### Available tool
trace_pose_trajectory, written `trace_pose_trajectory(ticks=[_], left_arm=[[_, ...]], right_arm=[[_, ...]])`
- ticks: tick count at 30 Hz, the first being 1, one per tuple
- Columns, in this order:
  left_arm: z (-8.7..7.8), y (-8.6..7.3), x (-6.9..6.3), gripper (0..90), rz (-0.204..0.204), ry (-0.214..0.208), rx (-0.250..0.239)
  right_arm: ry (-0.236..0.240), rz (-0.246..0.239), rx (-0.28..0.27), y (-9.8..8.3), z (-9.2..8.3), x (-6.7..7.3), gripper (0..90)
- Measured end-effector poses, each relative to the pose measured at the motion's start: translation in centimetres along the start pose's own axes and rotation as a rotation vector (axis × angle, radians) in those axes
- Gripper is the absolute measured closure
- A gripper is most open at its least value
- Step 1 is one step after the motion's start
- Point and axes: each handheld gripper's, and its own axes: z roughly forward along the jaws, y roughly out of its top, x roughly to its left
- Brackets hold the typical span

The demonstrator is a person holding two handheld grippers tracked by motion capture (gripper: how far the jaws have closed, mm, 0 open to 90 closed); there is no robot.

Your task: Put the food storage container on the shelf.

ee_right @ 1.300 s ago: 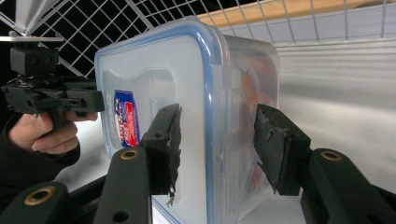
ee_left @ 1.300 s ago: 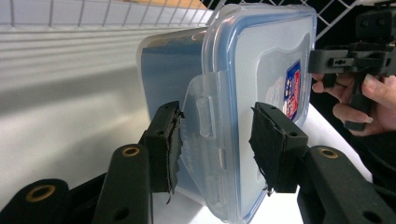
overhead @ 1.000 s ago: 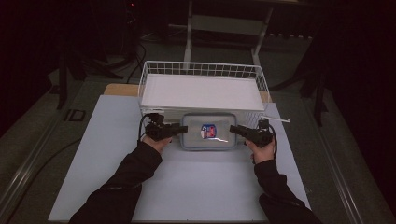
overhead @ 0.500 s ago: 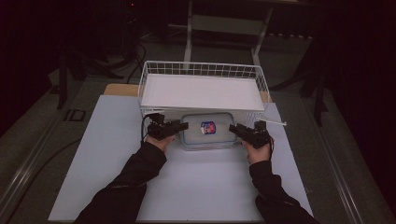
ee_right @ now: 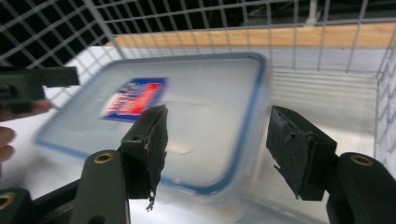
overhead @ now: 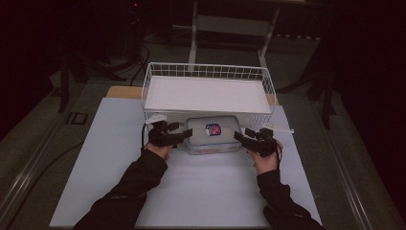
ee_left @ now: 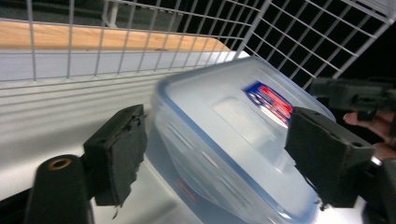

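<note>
I had both grippers at a clear box (overhead: 212, 135) with a blue-rimmed lid, which sat on the white mat (overhead: 95, 167) just in front of the wire basket (overhead: 207, 72).

Left gripper (overhead: 186, 136): at the box's left end. Its jaws had just been opening. In the left gripper view the box (ee_left: 233, 135) lay between the pads (ee_left: 122, 154), which stood clear of it on both sides, so it was open, not gripping. The box there was smeared by motion; its near corner ran off the bottom edge and I couldn't read the red-and-blue label (ee_left: 271, 100).

Right gripper (overhead: 239, 138): at the box's right end. Its jaws had also just been opening. In the right gripper view the box (ee_right: 187, 121) sat ahead of the jaws, its right corner between the pads (ee_right: 156, 144); the left pad overlapped the lid in the picture and I couldn't tell whether it touched. The right pad stood clear. I read it as open. The box edge was blurred there too.

From above, the hands and grippers covered both box ends. Beyond the jaws in each gripper view I made out the other gripper, partly cut by the frame edge. The room past the basket was too dark to make out.
</note>
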Motion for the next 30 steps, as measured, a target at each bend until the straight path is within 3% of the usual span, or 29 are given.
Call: trace_pose_trajectory(ticks=[3, 5, 6, 13, 16, 21, 30], left_arm=[[-0.6, -0.3, -0.7, 11.4, 0.007, -0.024, 0.002], [-1.1, -0.5, -1.2, 0.0, 0.006, -0.042, 0.011], [-1.4, -0.6, -1.4, 0.0, 0.005, -0.048, 0.016], [-3.7, -2.1, -3.3, 0.0, 0.043, -0.091, 0.04], [-4.1, -2.7, -3.8, 0.0, 0.054, -0.095, 0.047], [-4.1, -3.0, -4.5, 0.0, 0.09, -0.096, 0.053], [-4.2, -3.2, -4.2, 0.0, 0.086, -0.078, 0.044]], right_arm=[[0.035, -0.021, -0.005, -0.1, -0.6, 1.5, 38.4], [0.072, -0.043, 0.007, -0.4, -0.9, 2.7, 41.2], [0.083, -0.05, 0.015, -0.6, -1.0, 3.2, 43.7], [0.171, -0.086, 0.102, -2.2, -0.7, 5.5, 75.1], [0.175, -0.105, 0.15, -2.8, 0.2, 5.8, 88.0], [0.153, -0.117, 0.184, -3.3, 1.9, 6.0, 89.9], [0.139, -0.133, 0.177, -2.5, 3.5, 6.2, 90.0]])
